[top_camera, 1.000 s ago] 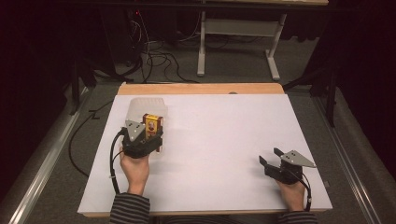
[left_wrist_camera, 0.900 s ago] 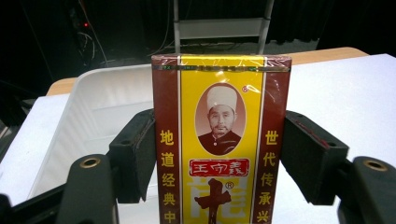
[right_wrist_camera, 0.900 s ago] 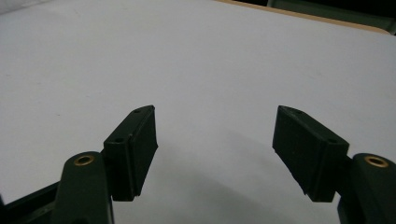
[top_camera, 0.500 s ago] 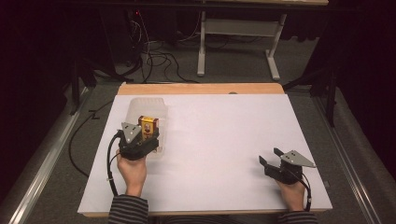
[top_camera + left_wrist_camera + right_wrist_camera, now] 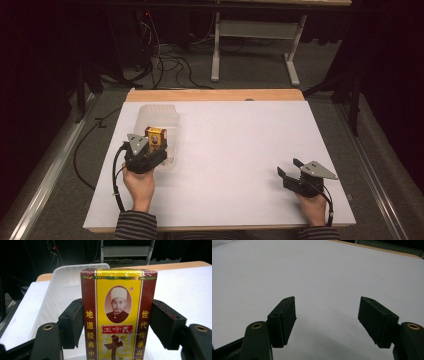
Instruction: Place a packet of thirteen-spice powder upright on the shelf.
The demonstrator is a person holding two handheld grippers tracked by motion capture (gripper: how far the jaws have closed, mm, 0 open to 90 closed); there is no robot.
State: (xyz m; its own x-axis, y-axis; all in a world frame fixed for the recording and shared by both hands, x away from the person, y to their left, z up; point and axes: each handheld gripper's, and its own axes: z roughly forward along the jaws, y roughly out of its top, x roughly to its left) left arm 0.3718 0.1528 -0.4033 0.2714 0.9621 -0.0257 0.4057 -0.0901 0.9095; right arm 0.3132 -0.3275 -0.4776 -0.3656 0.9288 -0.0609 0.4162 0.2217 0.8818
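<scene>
Left gripper (image 5: 117, 322) clamped on a red-and-yellow box (image 5: 118, 315), pads pressed flat on both narrow sides, box upright and squared to the camera. From the high view, box (image 5: 155, 138) held right over the near part of a clear plastic tub (image 5: 157, 116) on the left side of the white table (image 5: 240, 150). Can't tell whether the bottom of the box touches the tub floor or hangs just above it. Right gripper (image 5: 327, 322) parked well apart near the right front corner, jaws wide apart, nothing between them, just bare tabletop.

Stuff that could go sideways, just guessing:
- Shiny wrap on the box, so fairly slick. Loosen the squeeze early and probably a slide and a tip-over inside the tub.
- Tub looks light and thin. Bump a wall with a jaw while backing out and likely a skid or a tilt, since nothing holds it down.
- Tall narrow box, so easy to knock flat on release if set down crooked.
</scene>
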